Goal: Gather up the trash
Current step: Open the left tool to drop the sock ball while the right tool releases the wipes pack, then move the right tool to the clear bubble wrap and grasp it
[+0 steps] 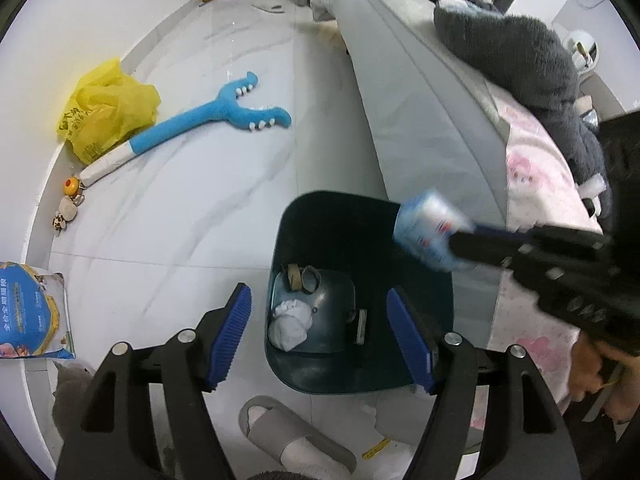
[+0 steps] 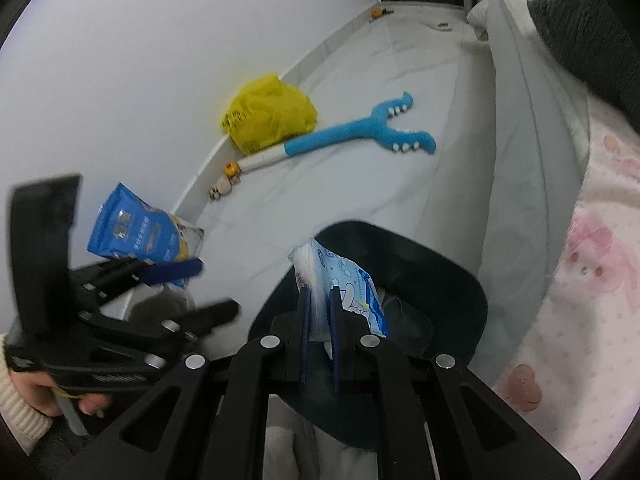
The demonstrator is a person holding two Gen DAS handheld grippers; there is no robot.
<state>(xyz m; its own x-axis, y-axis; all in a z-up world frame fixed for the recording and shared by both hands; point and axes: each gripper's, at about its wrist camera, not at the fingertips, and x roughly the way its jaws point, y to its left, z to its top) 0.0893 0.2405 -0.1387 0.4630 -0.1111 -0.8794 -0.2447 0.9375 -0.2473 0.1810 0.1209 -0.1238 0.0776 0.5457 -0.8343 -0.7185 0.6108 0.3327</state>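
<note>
A dark teal trash bin [image 1: 320,216] stands on the floor beside the bed; it also shows in the right wrist view [image 2: 460,276]. Inside lie a white crumpled wad [image 1: 290,322], tape rolls [image 1: 304,278] and a small dark item. My right gripper [image 2: 320,300] is shut on a blue-and-white tissue packet [image 2: 344,280] and holds it over the bin's rim; the packet shows blurred in the left wrist view [image 1: 430,230]. My left gripper [image 1: 320,332] is open and empty, above the bin's near side.
A blue snack bag [image 1: 30,316] lies by the wall at left. A yellow plastic bag [image 1: 106,110], a blue plush toy [image 1: 208,114] and small toys [image 1: 70,196] lie on the floor farther off. The bed [image 1: 420,128] runs along the right. A grey slipper [image 1: 292,436] lies near.
</note>
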